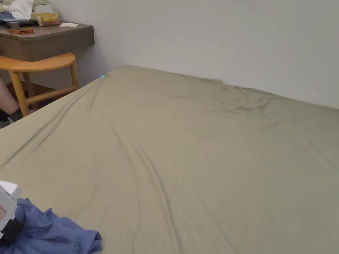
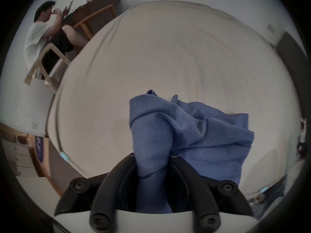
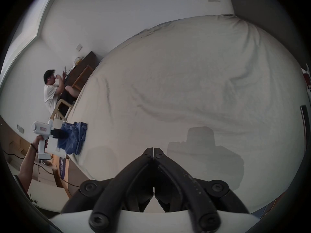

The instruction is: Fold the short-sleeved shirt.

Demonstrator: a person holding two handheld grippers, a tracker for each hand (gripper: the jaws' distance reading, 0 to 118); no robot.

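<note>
The bed (image 1: 198, 158) spreads wide and bare toward the wall. The blue shirt (image 2: 202, 132) lies bunched at its near left edge, a fold clamped in the left gripper (image 2: 152, 157). The right gripper (image 3: 154, 150) hangs over open sheet, jaws together. The gripper views reveal a seated person (image 3: 50, 93).

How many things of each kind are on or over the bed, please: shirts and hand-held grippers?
Blue shirts: 1, the shirt, bunched near the bed edge.
Hand-held grippers: 2, the left hand-held gripper clamped on the shirt and the right hand-held gripper closed with nothing in it.
Total: 3
</note>
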